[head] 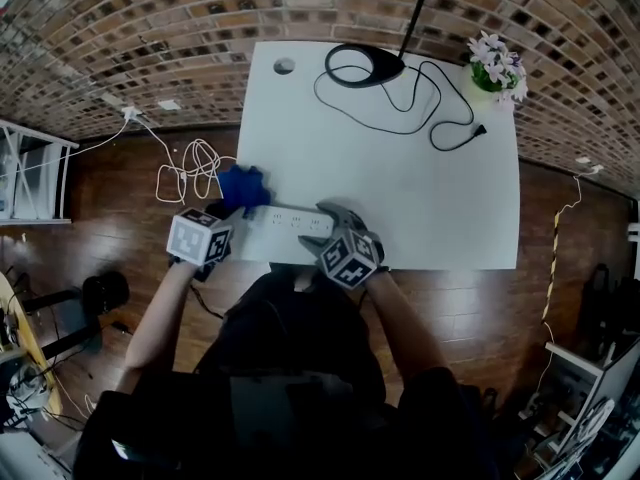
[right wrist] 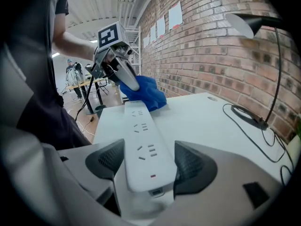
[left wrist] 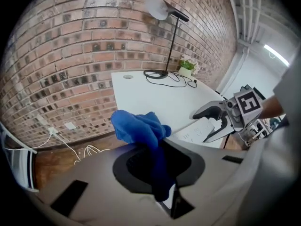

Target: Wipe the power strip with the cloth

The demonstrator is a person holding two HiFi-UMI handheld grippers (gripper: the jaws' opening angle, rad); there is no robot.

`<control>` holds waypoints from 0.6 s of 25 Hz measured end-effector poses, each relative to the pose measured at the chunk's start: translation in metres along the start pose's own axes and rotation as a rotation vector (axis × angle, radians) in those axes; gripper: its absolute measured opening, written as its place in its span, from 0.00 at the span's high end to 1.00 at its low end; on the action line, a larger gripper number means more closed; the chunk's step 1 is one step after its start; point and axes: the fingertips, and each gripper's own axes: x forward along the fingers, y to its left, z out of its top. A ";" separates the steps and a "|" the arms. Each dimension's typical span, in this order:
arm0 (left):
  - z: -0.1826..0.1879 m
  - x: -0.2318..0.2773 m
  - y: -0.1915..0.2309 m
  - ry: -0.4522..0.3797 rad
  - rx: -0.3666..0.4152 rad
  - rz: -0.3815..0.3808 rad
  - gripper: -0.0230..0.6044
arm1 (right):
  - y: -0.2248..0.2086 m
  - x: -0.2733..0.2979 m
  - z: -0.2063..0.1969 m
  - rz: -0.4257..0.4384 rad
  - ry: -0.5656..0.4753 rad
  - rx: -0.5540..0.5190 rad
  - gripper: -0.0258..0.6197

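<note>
One white table [head: 440, 198]. On it, one power strip [head: 290, 220] along the near edge, one desk lamp [head: 362, 66] at the far edge, one potted plant [head: 497, 68] at the far right corner, one black cord [head: 479, 130], and one round hole [head: 285, 66] near the far left corner. One blue cloth [head: 243, 186] by the near left corner. Two grippers: left gripper [head: 222, 213], right gripper [head: 330, 226].

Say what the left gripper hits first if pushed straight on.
Probably the white table near its left edge, just beside the power strip; the blue cloth in the left gripper would land first. Depth is unclear.
</note>
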 end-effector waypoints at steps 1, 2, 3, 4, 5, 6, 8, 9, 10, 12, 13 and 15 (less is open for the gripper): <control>-0.001 0.000 -0.003 -0.004 -0.006 -0.004 0.88 | 0.000 0.000 0.000 0.001 0.000 0.000 0.44; -0.001 0.000 -0.007 -0.007 -0.015 -0.014 0.88 | 0.000 0.000 0.000 0.000 0.001 0.001 0.44; 0.000 0.000 -0.011 -0.009 -0.022 -0.022 0.88 | 0.000 0.000 0.000 -0.001 0.001 0.002 0.44; 0.001 0.000 -0.014 -0.005 -0.022 -0.023 0.88 | 0.000 0.000 -0.001 -0.001 0.002 0.003 0.44; 0.000 0.000 -0.016 0.004 -0.016 -0.018 0.88 | 0.001 0.000 0.000 -0.001 0.003 0.002 0.44; -0.001 0.001 -0.017 0.014 -0.011 -0.013 0.88 | 0.001 0.000 0.000 0.001 0.004 0.002 0.44; -0.006 0.007 -0.019 0.033 -0.010 -0.023 0.88 | 0.001 0.000 -0.001 0.007 0.010 0.002 0.44; -0.008 0.009 -0.021 0.042 -0.018 -0.031 0.88 | 0.001 0.000 -0.001 0.009 0.013 0.002 0.44; -0.009 0.010 -0.022 0.051 -0.031 -0.036 0.88 | 0.001 0.000 -0.001 0.011 0.016 0.001 0.44; -0.011 0.011 -0.024 0.069 -0.047 -0.043 0.88 | 0.002 0.000 -0.002 0.013 0.021 -0.003 0.44; -0.012 0.012 -0.025 0.079 -0.039 -0.047 0.88 | 0.002 0.000 -0.002 0.013 0.024 -0.006 0.44; -0.014 0.017 -0.026 0.098 0.009 -0.053 0.88 | 0.003 0.000 -0.002 0.012 0.028 -0.013 0.44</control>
